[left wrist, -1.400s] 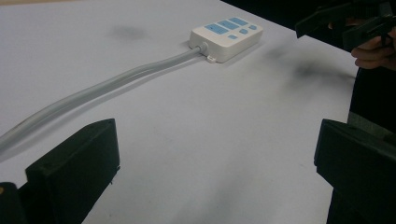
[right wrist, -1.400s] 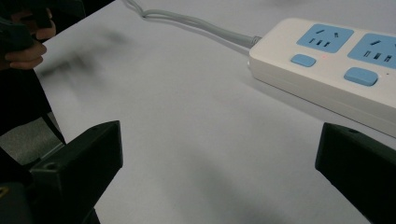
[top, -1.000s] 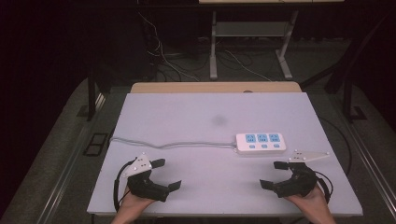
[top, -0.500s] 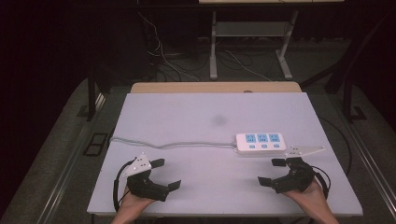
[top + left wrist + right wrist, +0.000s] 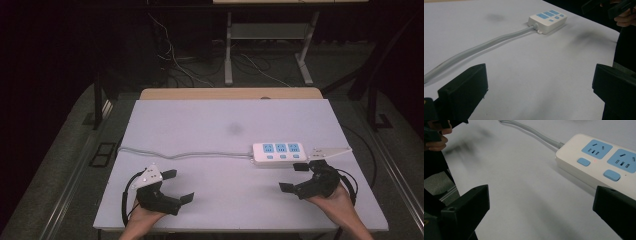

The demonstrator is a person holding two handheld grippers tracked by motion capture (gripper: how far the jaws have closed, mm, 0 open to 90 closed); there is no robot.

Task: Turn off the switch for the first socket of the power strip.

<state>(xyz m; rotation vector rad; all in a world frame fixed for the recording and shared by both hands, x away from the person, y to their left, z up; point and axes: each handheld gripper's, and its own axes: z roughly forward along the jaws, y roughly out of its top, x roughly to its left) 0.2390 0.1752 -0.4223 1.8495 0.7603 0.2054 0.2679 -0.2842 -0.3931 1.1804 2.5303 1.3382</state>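
At the near left edge of the white table (image 5: 200, 125), the left gripper (image 5: 176, 187) rests with its jaws spread wide and nothing between them; it points across the table toward the grey cable (image 5: 185, 155) that runs from the left edge to the power strip (image 5: 279, 153). For now this hand does best to stay put, or to come down on the cable to keep the strip from skating.

The power strip, white with three blue sockets and a blue switch beneath each, lies flat on the right half of the table, near the front.

The right gripper (image 5: 295, 177) hovers just beside the strip's near edge, jaws likewise released and empty. In the right gripper view the strip sits off toward the right-hand jaw, so the approach likely needs a small turn to centre it. Closing across the short width should give a squarer hold than the long side.
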